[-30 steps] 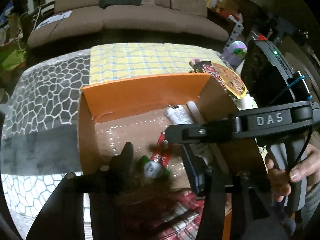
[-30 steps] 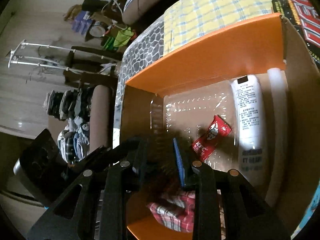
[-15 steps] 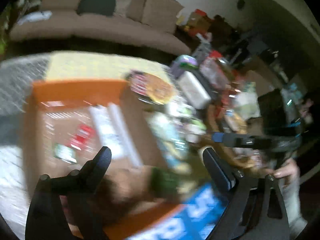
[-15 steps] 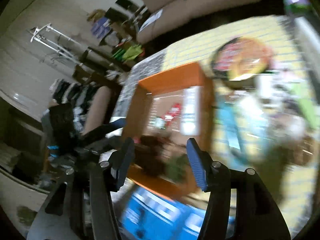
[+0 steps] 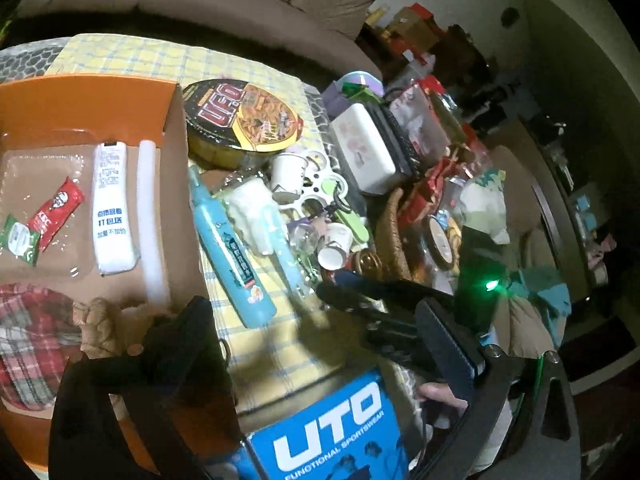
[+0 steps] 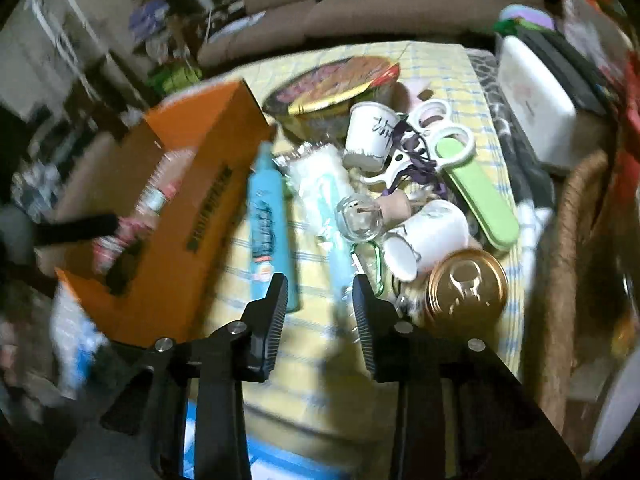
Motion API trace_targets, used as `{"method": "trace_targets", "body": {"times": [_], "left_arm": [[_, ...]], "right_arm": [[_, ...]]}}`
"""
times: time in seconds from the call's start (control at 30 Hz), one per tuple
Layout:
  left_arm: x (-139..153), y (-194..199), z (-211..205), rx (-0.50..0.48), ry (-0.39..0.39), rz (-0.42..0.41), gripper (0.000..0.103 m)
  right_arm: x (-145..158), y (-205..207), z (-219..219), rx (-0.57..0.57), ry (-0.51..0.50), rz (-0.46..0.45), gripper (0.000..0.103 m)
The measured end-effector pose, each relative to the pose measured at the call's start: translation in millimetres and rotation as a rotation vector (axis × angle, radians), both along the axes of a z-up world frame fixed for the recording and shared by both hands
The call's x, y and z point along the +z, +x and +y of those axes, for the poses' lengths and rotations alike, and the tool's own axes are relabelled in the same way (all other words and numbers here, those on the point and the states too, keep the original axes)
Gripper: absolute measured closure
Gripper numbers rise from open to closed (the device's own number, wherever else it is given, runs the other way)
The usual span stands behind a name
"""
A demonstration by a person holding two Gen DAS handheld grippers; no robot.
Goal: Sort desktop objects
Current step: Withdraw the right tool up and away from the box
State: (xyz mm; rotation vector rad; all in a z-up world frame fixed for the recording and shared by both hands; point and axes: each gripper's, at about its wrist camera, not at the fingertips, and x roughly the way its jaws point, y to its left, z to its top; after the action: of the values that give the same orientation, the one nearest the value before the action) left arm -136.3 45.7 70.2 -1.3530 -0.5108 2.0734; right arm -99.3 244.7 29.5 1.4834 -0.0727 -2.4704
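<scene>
An orange cardboard box (image 5: 92, 96) lies at the left and holds a white tube (image 5: 112, 208), a red KFC sachet (image 5: 56, 212), a green packet (image 5: 18, 240) and a plaid cloth (image 5: 28, 344). Beside it on the yellow checked cloth lie a blue bottle (image 5: 230, 248), a light blue toothbrush (image 6: 338, 252), paper cups (image 6: 370, 134), a gold can (image 6: 466, 284) and a green nail file (image 6: 478, 204). My left gripper (image 5: 320, 320) is open and empty above the cloth. My right gripper (image 6: 320, 304) is open and empty, just short of the toothbrush.
A UFO noodle bowl (image 5: 244, 120) sits behind the pile. A white box (image 5: 364, 148), a wicker basket (image 5: 396, 232) and snack clutter fill the right side. A blue UTO box (image 5: 336, 428) lies at the near edge. A sofa (image 5: 224, 12) stands behind the table.
Both grippers have left the orange box and swung right over the cluttered cloth. The green packet now lies in the box. The left jaws stand wider apart.
</scene>
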Motion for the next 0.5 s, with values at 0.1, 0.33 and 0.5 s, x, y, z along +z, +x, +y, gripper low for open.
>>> {"method": "trace_targets", "body": {"times": [0.1,0.33,0.5], "left_arm": [[-3.0,-5.5,3.3,-0.004,-0.016,-0.001,0.0],[-7.7,-15.0,12.5,-0.017,-0.03,-0.005,0.0],[-3.1,-16.5,20.1,-0.03,-0.062,0.023,0.0]], "right_arm": [[-11.8,-10.8,-9.4,0.013,0.068,-0.001,0.072],[-27.6,-26.9,-17.1,0.051,0.118,-0.011,0.074],[-34.4,-17.0,-16.6,0.099,0.03,-0.067,0.101]]}}
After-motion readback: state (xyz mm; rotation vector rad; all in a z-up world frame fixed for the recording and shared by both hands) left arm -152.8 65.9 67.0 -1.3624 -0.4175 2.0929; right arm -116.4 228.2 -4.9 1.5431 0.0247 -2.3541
